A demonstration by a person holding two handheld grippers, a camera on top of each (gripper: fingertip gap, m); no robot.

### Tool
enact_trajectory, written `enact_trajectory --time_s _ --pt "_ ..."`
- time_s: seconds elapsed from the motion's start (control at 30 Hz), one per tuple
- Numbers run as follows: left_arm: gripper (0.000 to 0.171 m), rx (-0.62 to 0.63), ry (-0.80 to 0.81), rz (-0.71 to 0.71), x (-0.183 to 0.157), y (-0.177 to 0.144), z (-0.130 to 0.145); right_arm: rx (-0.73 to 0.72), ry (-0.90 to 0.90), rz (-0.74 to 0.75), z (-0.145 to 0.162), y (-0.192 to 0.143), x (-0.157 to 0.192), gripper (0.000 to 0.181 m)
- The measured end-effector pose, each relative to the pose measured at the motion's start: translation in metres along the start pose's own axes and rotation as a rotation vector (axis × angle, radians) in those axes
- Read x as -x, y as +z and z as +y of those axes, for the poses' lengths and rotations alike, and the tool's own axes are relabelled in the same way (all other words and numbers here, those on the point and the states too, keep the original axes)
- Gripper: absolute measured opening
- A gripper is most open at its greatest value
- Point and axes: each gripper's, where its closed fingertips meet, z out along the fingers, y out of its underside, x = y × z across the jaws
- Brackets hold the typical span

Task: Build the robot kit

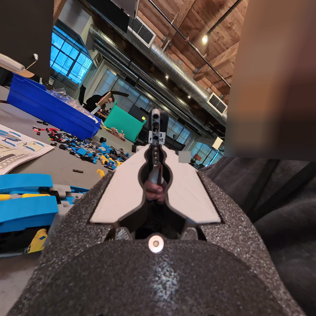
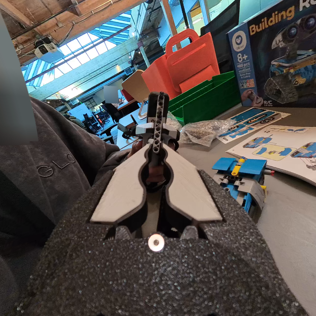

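Note:
My left gripper (image 1: 154, 153) is shut on a thin grey beam with a row of holes (image 1: 155, 126), which stands upright above the fingertips. The right gripper's black body (image 1: 164, 119) faces it closely from behind the beam. In the right wrist view, my right gripper (image 2: 156, 150) is shut on the lower end of a grey holed beam (image 2: 159, 119). The left gripper (image 2: 145, 129) sits just behind that beam. I cannot tell whether both views show the same beam. Both grippers are held up above the grey table, close to a person's grey sweatshirt (image 2: 51, 171).
A pile of loose blue, black and yellow pieces (image 1: 95, 150), a blue bin (image 1: 51, 106) and an open booklet (image 1: 20, 147) lie on the table. A partly built blue model (image 2: 239, 179), plastic bags (image 2: 201, 131), a green bin (image 2: 205, 100), an orange bag (image 2: 184, 68) and the kit box (image 2: 277, 56) stand nearby. The grippers are tip to tip, or close to it.

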Motion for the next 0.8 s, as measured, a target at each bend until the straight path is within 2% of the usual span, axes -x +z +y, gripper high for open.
enact_trajectory --time_s 0.23,0.8 --pt "0.008 0.041 -0.028 0.008 0.000 0.002 0.006 0.001 0.067 -0.032 0.001 -0.002 0.000 0.007" --pt "0.010 0.096 0.037 -0.055 0.006 0.004 0.014 0.015 0.050 0.002 0.003 -0.002 -0.004 0.007"
